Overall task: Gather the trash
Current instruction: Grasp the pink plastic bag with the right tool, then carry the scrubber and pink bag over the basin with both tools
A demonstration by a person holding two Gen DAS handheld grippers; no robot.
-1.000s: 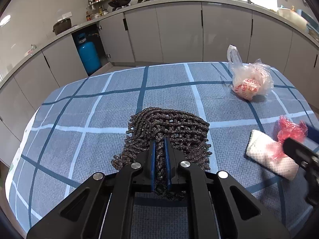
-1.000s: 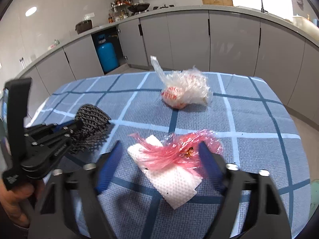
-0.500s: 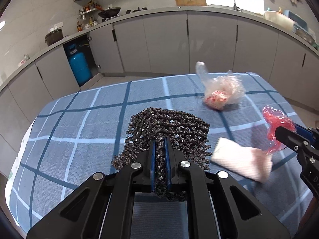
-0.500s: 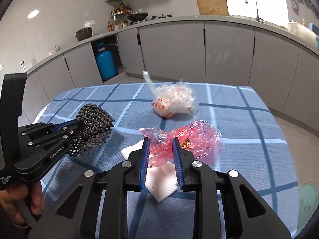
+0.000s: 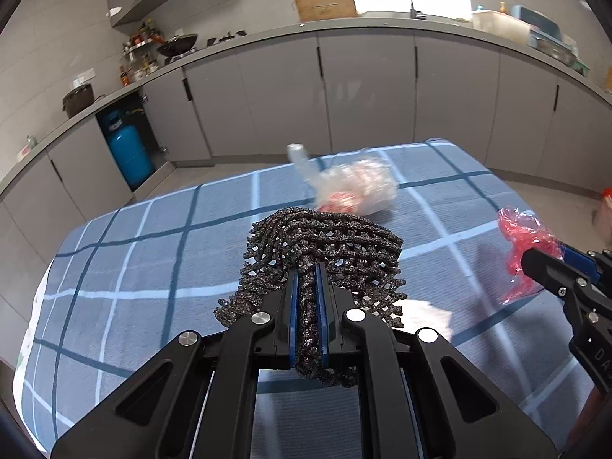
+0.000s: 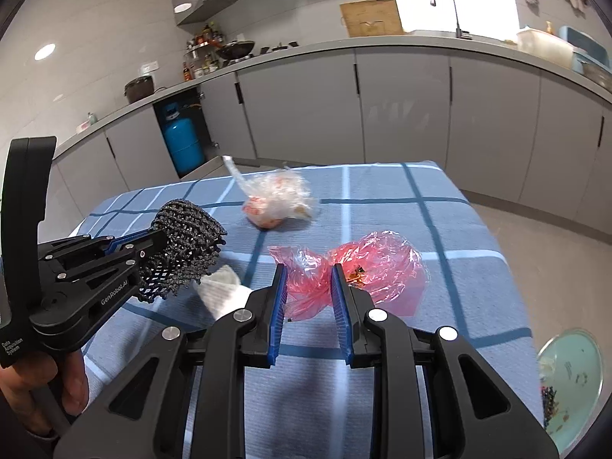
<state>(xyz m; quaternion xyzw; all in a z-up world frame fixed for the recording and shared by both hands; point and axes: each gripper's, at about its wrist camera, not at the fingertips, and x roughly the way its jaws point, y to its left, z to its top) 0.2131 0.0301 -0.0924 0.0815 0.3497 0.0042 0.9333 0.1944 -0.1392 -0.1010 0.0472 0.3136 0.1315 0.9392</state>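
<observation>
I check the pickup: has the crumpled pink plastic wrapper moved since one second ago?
Yes. The pink plastic wrapper rose off the white paper napkin, which stays on the table.

The left claw point(image 5: 306, 306) holds a net scrubber point(image 5: 325, 244) above the tabletop point(image 5: 153, 267). Beyond it, farther on the tabletop, lies a clear plastic bag point(image 5: 355, 187). To its right is the right claw point(image 6: 308, 294), with a crumpled plastic wrapper point(image 6: 355, 267) between its pads. A paper napkin point(image 6: 223, 288) lies on the tabletop between both claws.
</observation>
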